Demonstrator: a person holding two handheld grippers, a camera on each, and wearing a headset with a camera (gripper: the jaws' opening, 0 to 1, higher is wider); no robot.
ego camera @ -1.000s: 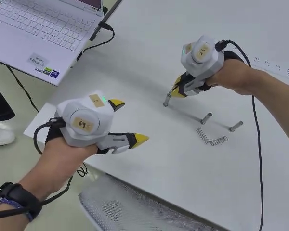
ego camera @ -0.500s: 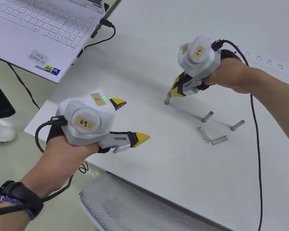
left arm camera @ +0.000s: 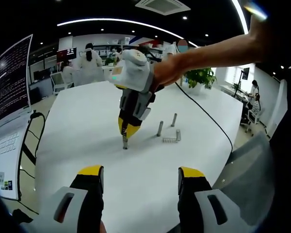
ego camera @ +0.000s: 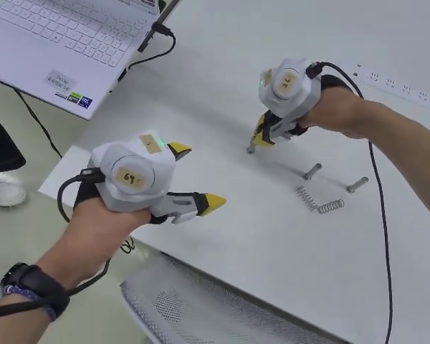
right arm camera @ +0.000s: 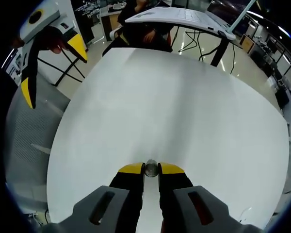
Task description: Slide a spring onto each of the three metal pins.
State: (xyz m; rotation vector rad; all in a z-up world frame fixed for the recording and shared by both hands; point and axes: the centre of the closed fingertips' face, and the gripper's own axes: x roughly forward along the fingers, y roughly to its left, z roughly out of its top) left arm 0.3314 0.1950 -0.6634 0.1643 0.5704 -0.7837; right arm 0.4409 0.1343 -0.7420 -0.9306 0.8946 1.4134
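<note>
Spring [left arm camera: 124,137], light, bendy, best gripped mid-coil, pinched by right tongs [ego camera: 260,136] on pin [ego camera: 251,150]; left tongs [left arm camera: 138,175] spread.

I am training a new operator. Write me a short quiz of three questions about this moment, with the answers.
1. True or false: the left gripper holds a spring.
2. How many loose springs lie on the table?
3. The right gripper, jaws shut on a spring, is at: A the pin nearest the laptop; B the middle pin; C the laptop's cable.
Key: 1 false, its jaws are open and empty; 2 two; 3 A.
</note>
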